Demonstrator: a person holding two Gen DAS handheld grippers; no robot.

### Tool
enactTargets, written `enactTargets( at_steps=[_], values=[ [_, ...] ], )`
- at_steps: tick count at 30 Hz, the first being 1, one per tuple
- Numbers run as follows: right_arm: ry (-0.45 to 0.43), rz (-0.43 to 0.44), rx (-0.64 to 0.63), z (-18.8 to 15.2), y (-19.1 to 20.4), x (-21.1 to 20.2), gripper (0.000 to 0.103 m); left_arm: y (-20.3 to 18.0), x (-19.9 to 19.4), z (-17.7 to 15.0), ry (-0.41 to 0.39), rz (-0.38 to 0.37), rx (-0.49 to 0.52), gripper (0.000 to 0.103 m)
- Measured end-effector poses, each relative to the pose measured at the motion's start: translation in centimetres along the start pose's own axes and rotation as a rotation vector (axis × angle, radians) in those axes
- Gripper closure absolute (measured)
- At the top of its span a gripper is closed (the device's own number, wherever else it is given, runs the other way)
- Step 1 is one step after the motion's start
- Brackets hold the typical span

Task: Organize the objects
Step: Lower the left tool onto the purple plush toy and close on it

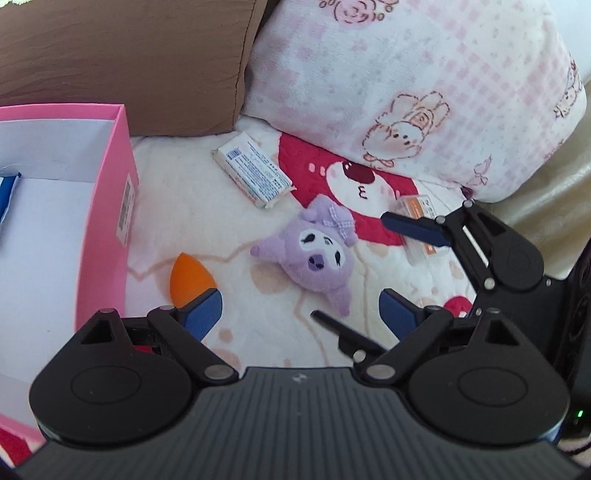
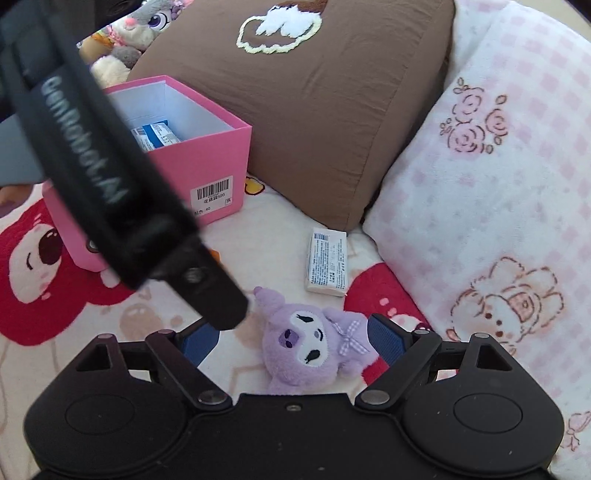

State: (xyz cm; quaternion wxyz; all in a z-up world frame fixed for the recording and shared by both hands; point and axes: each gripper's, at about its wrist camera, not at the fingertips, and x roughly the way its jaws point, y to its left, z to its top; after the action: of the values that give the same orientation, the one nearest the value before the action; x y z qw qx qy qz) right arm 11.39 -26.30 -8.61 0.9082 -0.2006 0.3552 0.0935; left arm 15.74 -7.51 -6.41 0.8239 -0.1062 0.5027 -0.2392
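Observation:
A purple plush toy (image 1: 317, 254) lies face up on the cartoon-print blanket. My left gripper (image 1: 301, 315) stands open just short of it, its left finger beside an orange egg-shaped sponge (image 1: 190, 280). In the right wrist view the plush toy (image 2: 306, 350) lies between the spread fingers of my right gripper (image 2: 291, 341), which is open, its pads clear of the plush. A white wrapped packet (image 1: 255, 173) lies further back. A small orange box (image 1: 419, 225) sits partly under a right gripper finger (image 1: 413, 229). One left gripper finger (image 2: 218, 291) crosses in front.
An open pink box (image 2: 221, 155) stands at the left and holds a blue-and-white packet (image 2: 155, 134). A brown pillow (image 2: 314, 122) and a pink checked pillow (image 2: 498, 184) wall off the back and right. Stuffed toys (image 2: 129, 33) sit behind the box.

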Motion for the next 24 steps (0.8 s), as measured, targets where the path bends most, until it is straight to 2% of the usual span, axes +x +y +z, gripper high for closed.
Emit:
enactTargets(
  at_steps=[6, 11, 13, 17, 19, 24],
  values=[
    [-0.003, -0.027, 0.049, -1.1, -1.0, 2.6, 0.013, -0.1, 3.2, 0.3, -0.025, 0.007, -0.03, 0.013],
    [-0.027, -0.027, 0.044, -2.6, -2.1, 3.9, 0.012, -0.5, 5.5, -0.1, -0.049, 0.04, 0.007, 0.017],
    [-0.031, -0.015, 0.076, -3.4, -2.6, 4.7, 0.007, -0.4, 6.2, -0.2, -0.062, 0.033, 0.008, 0.018],
    [-0.033, 0.044, 0.193, -4.3, -3.7, 5.8, 0.005, -0.1, 7.4, -0.5, -0.069, 0.016, -0.017, 0.036],
    [-0.043, 0.051, 0.201, -4.4, -3.6, 5.9, 0.005, 0.1, 7.9, -0.7, -0.076, 0.027, -0.023, 0.037],
    [-0.051, 0.045, 0.192, -4.4, -3.4, 6.4, 0.005, 0.3, 8.1, -1.2, -0.129, -0.003, -0.037, 0.041]
  ],
)
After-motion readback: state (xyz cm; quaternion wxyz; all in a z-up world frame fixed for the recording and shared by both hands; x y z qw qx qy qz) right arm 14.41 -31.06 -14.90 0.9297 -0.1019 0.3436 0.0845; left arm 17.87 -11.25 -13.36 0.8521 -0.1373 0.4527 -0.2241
